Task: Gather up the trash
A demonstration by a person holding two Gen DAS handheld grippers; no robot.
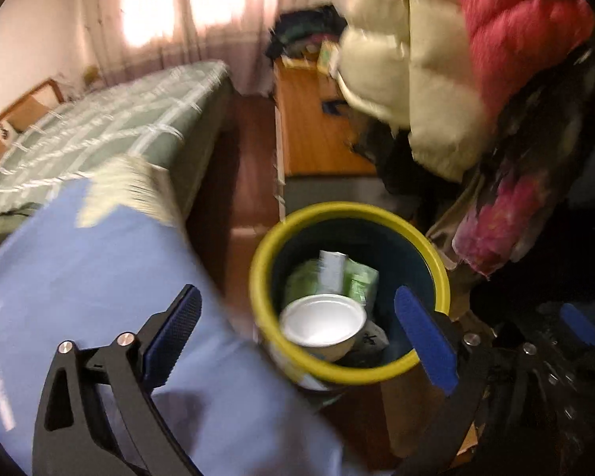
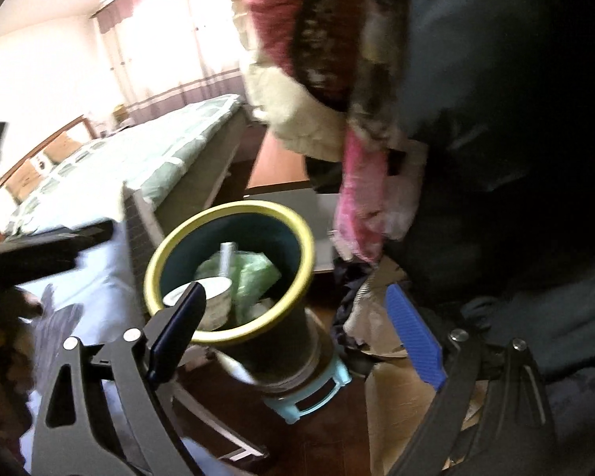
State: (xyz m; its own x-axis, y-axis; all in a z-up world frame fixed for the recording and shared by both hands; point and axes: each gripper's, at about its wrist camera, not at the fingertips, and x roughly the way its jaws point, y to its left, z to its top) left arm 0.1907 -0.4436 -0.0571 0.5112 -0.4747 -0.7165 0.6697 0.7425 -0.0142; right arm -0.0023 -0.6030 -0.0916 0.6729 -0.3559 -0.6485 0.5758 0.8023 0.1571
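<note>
A round trash bin with a yellow rim [image 1: 258, 301] and dark inside stands on the floor; it also shows in the right wrist view [image 2: 309, 254]. Inside lie a white paper bowl [image 1: 323, 323], green packaging [image 1: 359, 279] and a pale can [image 1: 331, 269]. My left gripper [image 1: 301, 341] is open and empty, its fingers spread just above the bin's near side. My right gripper [image 2: 297, 337] is open and empty, also over the bin's near rim. The bowl [image 2: 216, 289] and green wrapper [image 2: 254, 277] show in that view too.
A light blue table top [image 1: 99, 277] lies left of the bin. A bed with green checked cover [image 1: 111, 119] stands behind. Hanging coats [image 1: 436, 79] crowd the right. A wooden cabinet [image 1: 313, 127] is behind the bin. Cardboard [image 2: 396, 396] lies on the floor at right.
</note>
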